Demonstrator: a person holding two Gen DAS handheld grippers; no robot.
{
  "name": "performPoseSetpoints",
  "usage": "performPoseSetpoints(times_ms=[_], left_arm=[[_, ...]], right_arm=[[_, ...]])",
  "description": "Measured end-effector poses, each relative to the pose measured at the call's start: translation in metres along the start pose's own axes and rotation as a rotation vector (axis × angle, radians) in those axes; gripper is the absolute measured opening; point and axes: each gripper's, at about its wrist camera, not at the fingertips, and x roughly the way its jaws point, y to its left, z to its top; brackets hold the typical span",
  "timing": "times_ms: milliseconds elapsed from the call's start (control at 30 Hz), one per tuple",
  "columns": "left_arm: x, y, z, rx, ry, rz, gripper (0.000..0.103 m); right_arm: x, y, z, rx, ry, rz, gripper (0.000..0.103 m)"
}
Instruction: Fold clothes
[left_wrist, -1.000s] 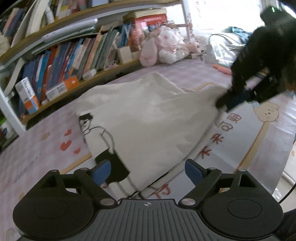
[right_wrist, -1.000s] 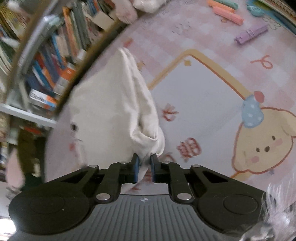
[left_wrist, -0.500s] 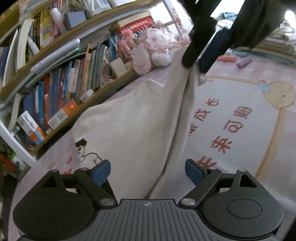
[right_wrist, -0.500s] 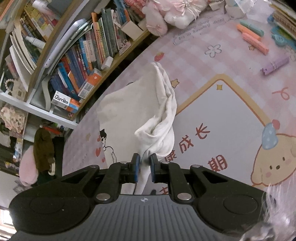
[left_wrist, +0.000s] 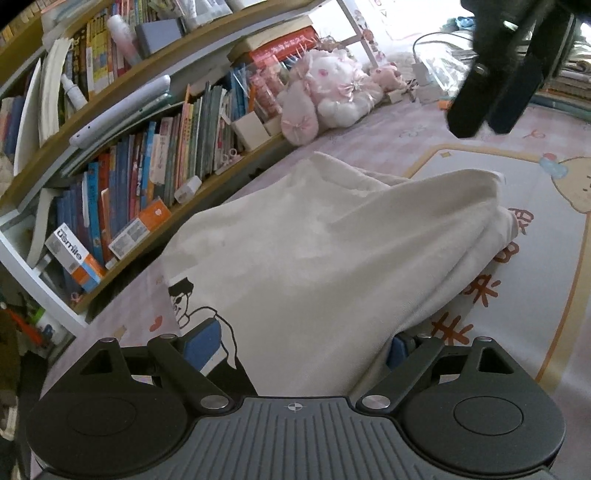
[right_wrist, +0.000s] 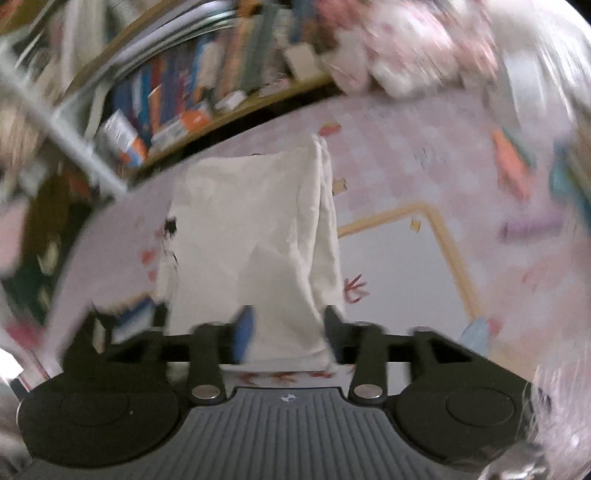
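As the right gripper (right_wrist: 286, 332) opens, releasing the white shirt (left_wrist: 332, 258), 1 fold drops over; left gripper (left_wrist: 299, 349) stays wide, cloth between unpinched.

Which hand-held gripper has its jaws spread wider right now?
The left hand-held gripper: jaws spread wide over the white garment. The right hand-held gripper is narrower, just opening off the fold.

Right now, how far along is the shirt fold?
Done: one side of the white shirt is thrown over, lying bunched on the pink mat. In hand: the right gripper is opening with cloth between its fingers; the left gripper is open over the hem. Left: flattening the fold and the remaining folds.
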Motion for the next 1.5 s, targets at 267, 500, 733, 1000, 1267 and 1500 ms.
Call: performPoseSetpoints(times_ms=[267,500,733,1000,1267,1500], left_arm=[[0.0,0.015,0.01,-0.051,0.003,-0.041,0.09],[0.001,0.023,0.014,-0.09,0.013,-0.063,0.09],[-0.004,0.012,0.005,-0.02,0.012,-0.049,0.09],[-0.011,0.006,-0.02,0.106,0.05,0.012,0.089],[-0.016,0.013,-0.031,0.18,0.044,0.043,0.063],[-0.018,0.003,-0.035,0.251,0.023,0.014,0.032]], right_arm=[[0.03,0.065,-0.062,-0.975,0.022,-0.196,0.069],[0.071,0.077,-0.089,-1.226,-0.029,-0.211,0.066],[0.083,0.08,-0.078,-1.302,-0.062,-0.26,0.011],[0.07,0.092,-0.058,-1.305,-0.081,-0.254,0.01],[0.074,0.088,-0.064,-1.305,-0.056,-0.251,0.01],[0.079,0.087,-0.069,-1.297,-0.044,-0.254,0.013]])
